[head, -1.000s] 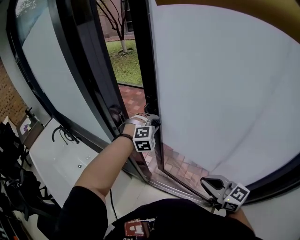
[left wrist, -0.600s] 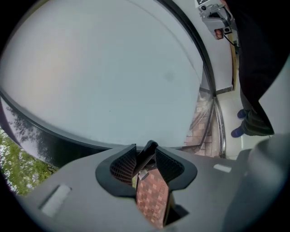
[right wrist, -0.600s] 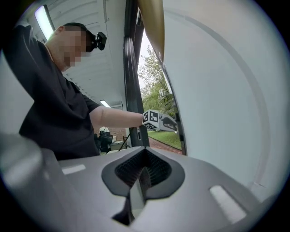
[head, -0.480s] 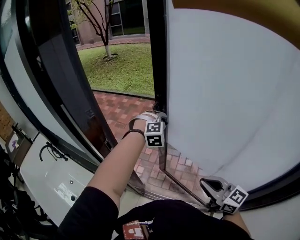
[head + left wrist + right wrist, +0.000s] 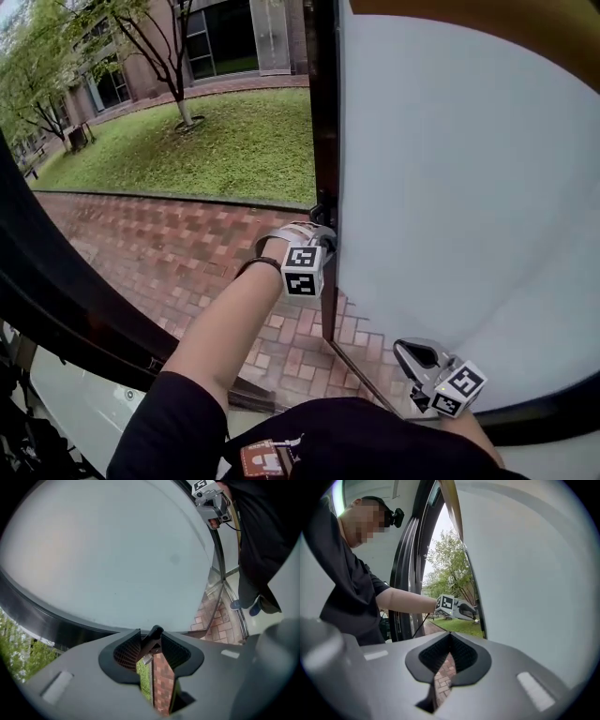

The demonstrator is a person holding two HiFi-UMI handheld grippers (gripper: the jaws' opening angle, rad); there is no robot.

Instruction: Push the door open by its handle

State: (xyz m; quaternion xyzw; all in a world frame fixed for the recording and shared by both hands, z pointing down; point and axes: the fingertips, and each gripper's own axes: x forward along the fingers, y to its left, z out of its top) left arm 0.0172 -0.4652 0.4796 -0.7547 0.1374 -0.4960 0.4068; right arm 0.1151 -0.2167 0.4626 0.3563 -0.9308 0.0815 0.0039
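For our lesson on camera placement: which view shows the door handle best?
Left gripper view: the door handle lies close up between the pads of the left gripper. In the head view that gripper covers it; the right gripper view shows it too small to make out.

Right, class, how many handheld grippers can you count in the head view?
2. The left gripper is at the edge of the door, closed on the handle; the right gripper hangs lower right, beside its white panel. None appear hidden.

White frosted door (image 5: 469, 206), black-framed, fills the head view's right, swung open. Its dark lever handle (image 5: 153, 637) juts from its left edge, mid-frame.
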